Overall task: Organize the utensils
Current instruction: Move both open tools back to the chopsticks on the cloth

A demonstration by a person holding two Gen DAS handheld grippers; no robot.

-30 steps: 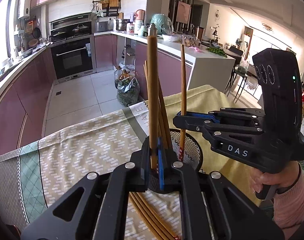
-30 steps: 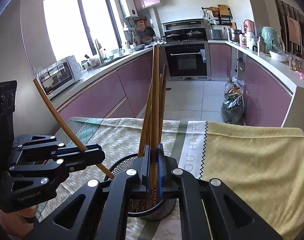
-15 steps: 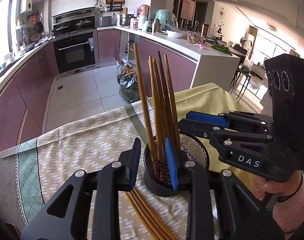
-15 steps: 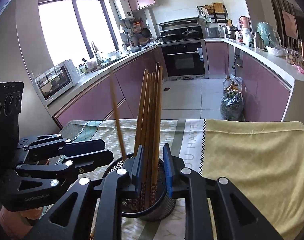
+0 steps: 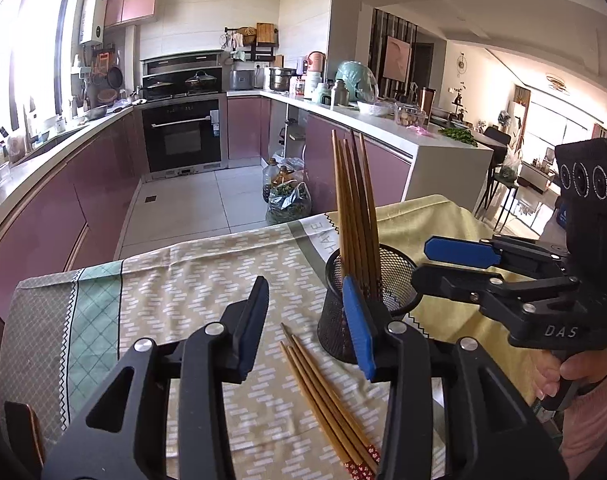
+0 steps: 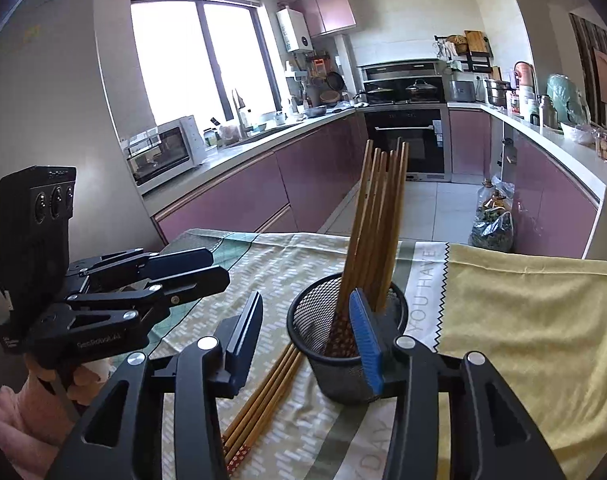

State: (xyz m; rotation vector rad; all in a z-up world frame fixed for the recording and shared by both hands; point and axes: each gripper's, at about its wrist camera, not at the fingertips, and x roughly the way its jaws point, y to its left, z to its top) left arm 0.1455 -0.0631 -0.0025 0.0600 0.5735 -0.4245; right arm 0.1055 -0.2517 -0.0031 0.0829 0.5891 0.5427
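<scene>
A black mesh cup [image 5: 387, 280] [image 6: 303, 322] stands on the tablecloth with several brown chopsticks [image 5: 355, 208] [image 6: 379, 216] upright in it, leaning together. A few more chopsticks [image 5: 323, 392] [image 6: 263, 392] lie flat on the cloth just in front of the cup. My left gripper [image 5: 307, 324] [image 6: 217, 268] sits near the cup's left front, its jaws opening with nothing between them. My right gripper [image 6: 307, 326] [image 5: 423, 266] is at the cup's right side, its jaws also opening and holding nothing. A hand in a pink sleeve [image 5: 583, 400] holds the right gripper.
The patterned green and yellow tablecloth [image 5: 183, 280] [image 6: 523, 320] covers the table, whose far edge drops to the tiled kitchen floor. Bags and a bottle [image 5: 287, 196] stand on the floor beyond. Purple cabinets and counters line both sides.
Each gripper was shut on an upright chopstick over the cup. Both have let go, the chopsticks now stand in the cup, and both grippers have drawn back and opened.
</scene>
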